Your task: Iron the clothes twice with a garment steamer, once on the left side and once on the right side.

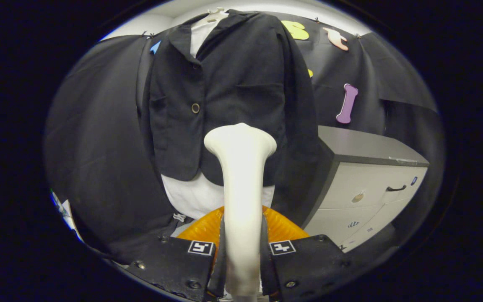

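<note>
1. My gripper sits at the bottom centre of the frame; both fingers press on the white handle of the steamer, one on each side, so it is clamped tight.
2. The steamer stands upright between the fingers, its flared head at mid-frame, in front of the lower part of the jacket. Whether the head touches the cloth I cannot tell.
3. An orange ribbed part shows just behind the fingers, on either side of the handle.
4. The black jacket hangs in the upper centre over a white shirt, whose hem shows below the jacket and whose collar shows at the top. One round button is visible left of centre.
5. A grey-topped cabinet with pale drawers stands at the right, beside the jacket.
</note>
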